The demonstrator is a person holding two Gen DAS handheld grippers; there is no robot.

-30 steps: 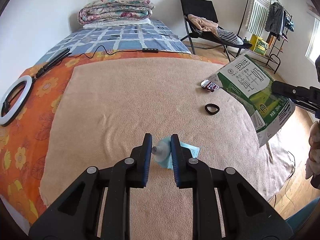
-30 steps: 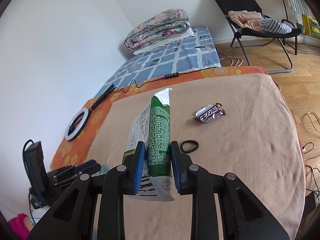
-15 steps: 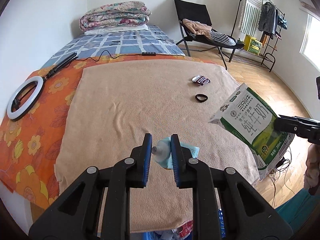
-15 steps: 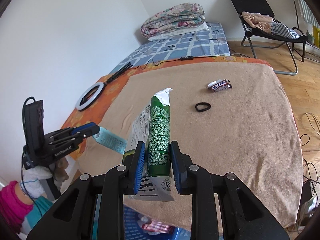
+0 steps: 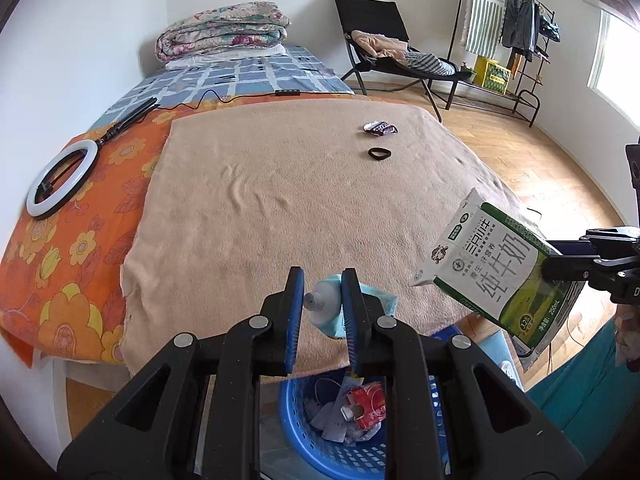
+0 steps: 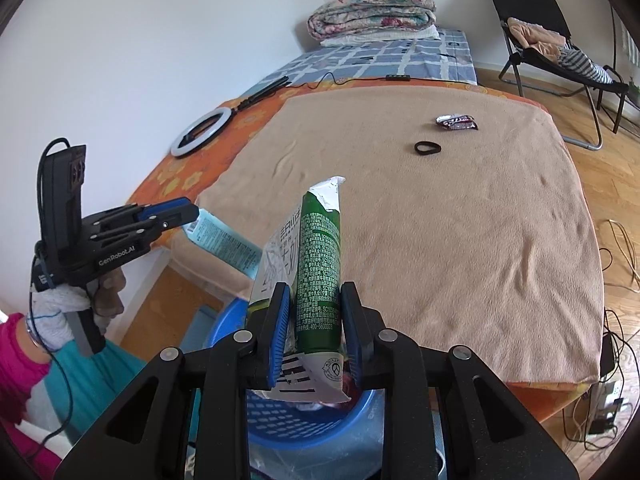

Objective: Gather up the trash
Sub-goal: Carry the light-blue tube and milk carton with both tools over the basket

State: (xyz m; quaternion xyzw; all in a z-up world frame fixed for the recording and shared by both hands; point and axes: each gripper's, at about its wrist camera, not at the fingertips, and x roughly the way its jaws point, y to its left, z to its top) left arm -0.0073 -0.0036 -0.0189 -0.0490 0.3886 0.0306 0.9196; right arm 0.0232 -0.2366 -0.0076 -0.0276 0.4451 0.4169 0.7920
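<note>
Both wrist views look steeply down along their own fingers across the bed (image 5: 280, 200), from just off its near edge, above the basket (image 5: 304, 432). The left view faces slightly right, the right slightly left. They share bed (image 6: 460, 220), basket (image 6: 224, 328) and chair (image 6: 532, 12).

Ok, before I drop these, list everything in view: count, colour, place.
milk carton: 1, green-white, in right gripper
tube: 1, pale blue, in left gripper
basket: 1, blue, floor below bed edge, holds trash
wrapper: 1, dark, on blanket
hair tie: 1, black, on blanket near wrapper
blanket: 1, tan, on bed
ring light: 1, white, on orange sheet
quilt: 1, floral, folded, far end of bed
chair: 1, black, by wall
left gripper: shut on tube
right gripper: shut on carton
</note>
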